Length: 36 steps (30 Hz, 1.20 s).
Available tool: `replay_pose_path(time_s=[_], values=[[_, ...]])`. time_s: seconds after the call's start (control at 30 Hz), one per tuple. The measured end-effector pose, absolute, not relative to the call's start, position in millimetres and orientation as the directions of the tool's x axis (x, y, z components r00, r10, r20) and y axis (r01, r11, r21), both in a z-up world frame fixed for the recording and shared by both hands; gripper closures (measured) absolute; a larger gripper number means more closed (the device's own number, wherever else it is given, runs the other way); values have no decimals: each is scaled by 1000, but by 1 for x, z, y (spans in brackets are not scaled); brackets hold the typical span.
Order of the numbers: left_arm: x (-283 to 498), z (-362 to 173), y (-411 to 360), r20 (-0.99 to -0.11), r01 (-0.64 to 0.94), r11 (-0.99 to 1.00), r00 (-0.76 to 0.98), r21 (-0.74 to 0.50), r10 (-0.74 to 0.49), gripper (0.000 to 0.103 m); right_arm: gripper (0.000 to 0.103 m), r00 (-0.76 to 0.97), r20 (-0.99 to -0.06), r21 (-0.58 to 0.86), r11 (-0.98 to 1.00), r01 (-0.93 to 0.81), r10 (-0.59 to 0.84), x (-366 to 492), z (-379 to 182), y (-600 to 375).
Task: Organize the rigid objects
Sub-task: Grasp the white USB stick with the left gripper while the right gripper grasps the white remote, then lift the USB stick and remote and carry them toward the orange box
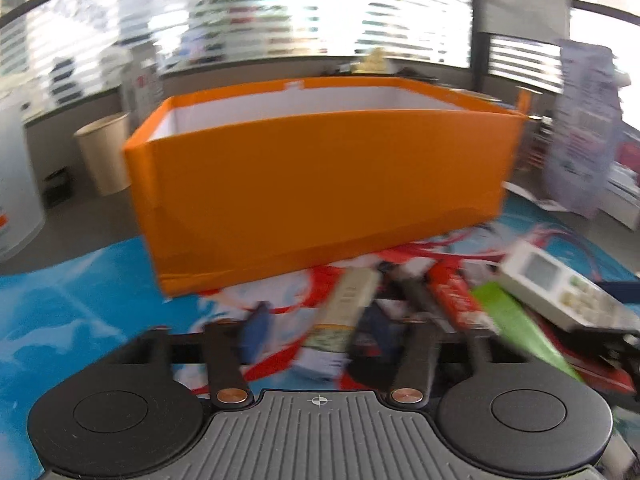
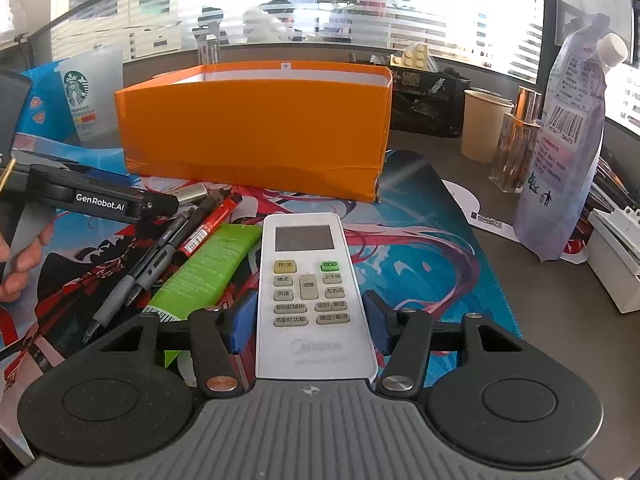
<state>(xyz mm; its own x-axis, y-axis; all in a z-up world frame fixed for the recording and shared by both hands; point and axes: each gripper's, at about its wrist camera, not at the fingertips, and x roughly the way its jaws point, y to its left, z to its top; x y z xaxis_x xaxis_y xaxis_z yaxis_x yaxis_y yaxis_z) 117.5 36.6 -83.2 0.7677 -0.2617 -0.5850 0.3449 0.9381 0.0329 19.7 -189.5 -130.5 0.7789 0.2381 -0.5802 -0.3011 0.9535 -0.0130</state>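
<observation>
Our right gripper (image 2: 310, 320) brackets the remote (image 2: 314, 292), pads spread, contact unclear; left gripper (image 1: 318, 330) blurred, grip indeterminate; orange box (image 2: 256, 136) at twelve o'clock.

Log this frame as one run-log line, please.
right tool: open, straddling white rectangular plastic remote control | left tool: blurred, state unclear | orange rectangular cardboard box: beyond remote, upright | remote on mat, not lifted

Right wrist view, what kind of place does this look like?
Probably an office desk: window blinds behind a partition, a black mesh organizer, a Starbucks cup, and pens on a printed desk mat.
</observation>
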Motion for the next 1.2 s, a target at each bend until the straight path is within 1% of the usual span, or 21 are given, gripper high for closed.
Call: replay_pose_path(time_s=[0.03,0.07,0.1,0.17,0.33,0.53,0.87,1.2], values=[[116,-83,33,-583,357,933,767,42,-267,78,51,780,-580,-13,955,-298,235,19,-131,-189],[114,-82,31,-583,362,931,767,46,-269,81,51,780,-580,-12,956,-294,233,19,-131,-189],[112,-82,28,-583,359,932,768,49,-265,82,51,781,-580,-10,957,-290,231,19,-130,-188],[109,-82,26,-584,353,934,768,46,-261,82,51,784,-579,-14,959,-283,223,18,-131,-186],[104,-80,30,-598,327,945,757,-5,-265,82,52,784,-578,-6,960,-281,226,16,-131,-185],[94,-76,38,-610,301,951,741,-69,-279,83,52,773,-584,48,961,-272,248,15,-127,-191],[75,-41,45,-540,295,953,793,-61,-280,83,53,805,-538,33,960,-278,252,5,-106,-192],[66,-16,47,-497,301,952,819,-53,-287,82,53,844,-469,13,958,-287,259,0,-78,-192]])
